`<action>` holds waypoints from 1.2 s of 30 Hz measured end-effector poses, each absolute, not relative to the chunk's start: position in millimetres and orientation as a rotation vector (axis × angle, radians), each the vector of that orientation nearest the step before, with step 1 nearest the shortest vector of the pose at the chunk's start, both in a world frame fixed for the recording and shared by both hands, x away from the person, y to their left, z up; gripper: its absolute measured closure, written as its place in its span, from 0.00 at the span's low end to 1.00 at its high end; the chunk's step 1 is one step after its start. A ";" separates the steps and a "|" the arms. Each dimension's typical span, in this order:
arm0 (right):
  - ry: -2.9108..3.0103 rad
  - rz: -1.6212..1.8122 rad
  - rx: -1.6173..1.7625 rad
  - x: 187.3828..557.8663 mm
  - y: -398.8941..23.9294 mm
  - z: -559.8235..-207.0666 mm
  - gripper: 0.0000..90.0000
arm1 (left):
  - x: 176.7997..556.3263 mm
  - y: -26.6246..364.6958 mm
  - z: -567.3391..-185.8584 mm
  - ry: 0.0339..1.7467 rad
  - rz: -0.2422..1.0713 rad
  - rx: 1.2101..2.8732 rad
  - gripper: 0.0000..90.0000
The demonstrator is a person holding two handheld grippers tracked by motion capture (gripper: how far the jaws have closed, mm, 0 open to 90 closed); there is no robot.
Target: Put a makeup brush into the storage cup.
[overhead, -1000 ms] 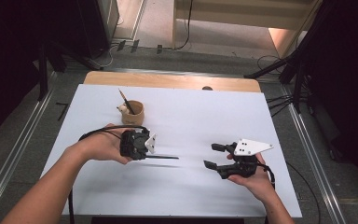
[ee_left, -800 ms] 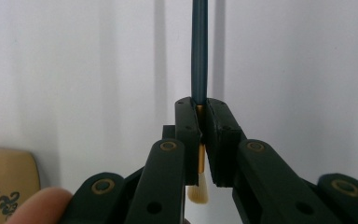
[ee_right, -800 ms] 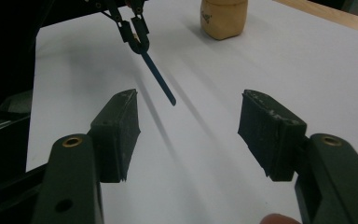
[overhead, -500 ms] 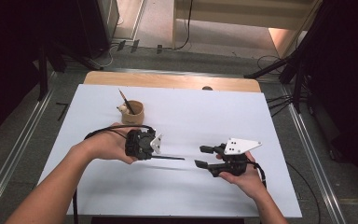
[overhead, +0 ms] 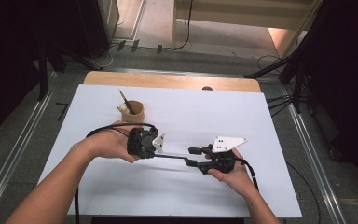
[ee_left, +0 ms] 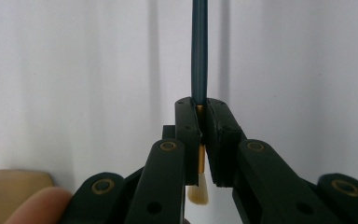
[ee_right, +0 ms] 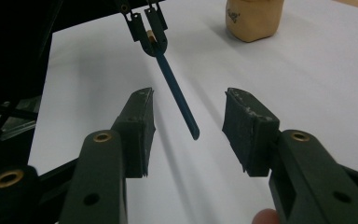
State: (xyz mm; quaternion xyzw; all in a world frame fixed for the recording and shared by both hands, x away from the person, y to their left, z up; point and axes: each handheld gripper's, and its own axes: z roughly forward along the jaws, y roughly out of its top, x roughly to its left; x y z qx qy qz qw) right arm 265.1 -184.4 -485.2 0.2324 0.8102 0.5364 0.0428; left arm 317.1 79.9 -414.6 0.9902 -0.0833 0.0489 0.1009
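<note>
While the brush (ee_left: 199, 51) is clamped at its ferrule by the left tool (overhead: 161, 142) above the desk (overhead: 270, 121), the right tool (ee_right: 189, 128), half-open and closing, could knock its free handle end askew.

Overhead light is falling bright and even on the white worktop (overhead: 270, 140), while the floor around it is sinking into darkness. Soft shadows are trailing under both forearms — the near jaws in both gripper views are blurring slightly.
</note>
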 end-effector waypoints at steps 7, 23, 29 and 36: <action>2.536 1.661 0.686 271.5 -173.5 -490.6 0.65 | 314.8 76.4 -412.4 -0.272 0.154 2.922 0.95; 2.611 1.643 0.687 277.6 -159.0 -496.5 0.74 | 310.7 71.5 -410.3 -0.300 0.151 2.926 0.95; 2.631 1.636 0.679 279.4 -155.6 -498.6 0.76 | 309.1 69.5 -409.0 -0.317 0.157 2.935 0.95; 2.688 1.573 0.682 280.3 -151.2 -501.4 0.83 | 308.4 68.0 -410.3 -0.327 0.150 2.939 0.95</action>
